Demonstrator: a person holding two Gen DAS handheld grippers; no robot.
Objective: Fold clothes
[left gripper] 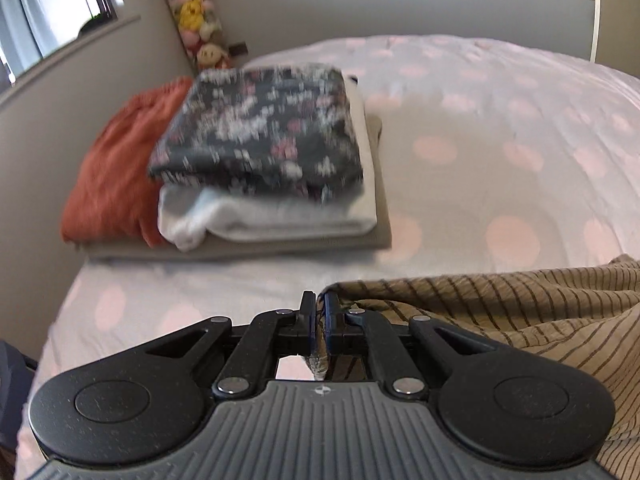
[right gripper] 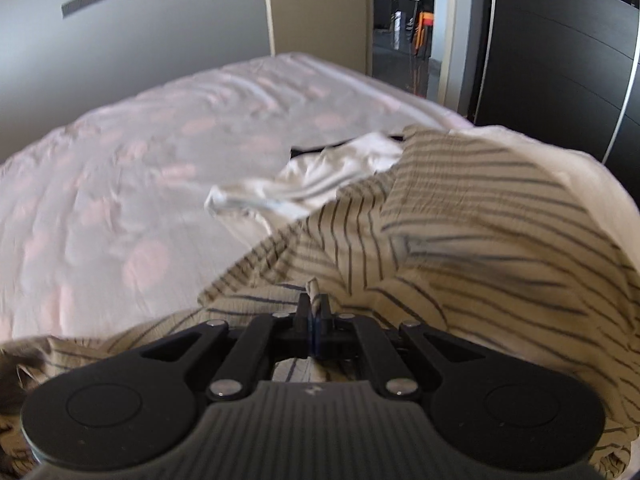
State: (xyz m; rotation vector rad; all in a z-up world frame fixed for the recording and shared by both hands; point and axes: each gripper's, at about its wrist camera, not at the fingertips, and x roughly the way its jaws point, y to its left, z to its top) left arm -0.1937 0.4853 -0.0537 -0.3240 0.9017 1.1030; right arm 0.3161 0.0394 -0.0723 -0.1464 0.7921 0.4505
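A tan striped garment lies rumpled on the bed at the lower right of the left wrist view. My left gripper is shut on its edge, with cloth pinched between the jaws. In the right wrist view the same striped garment bulges up to the right. My right gripper is shut on a fold of it. A stack of folded clothes, floral on top, white and beige below, sits at the bed's far left.
The bed has a white cover with pink dots. A rust-orange cloth lies beside the stack by the wall. A white crumpled garment lies beyond the striped one. A doorway and dark wardrobe stand past the bed.
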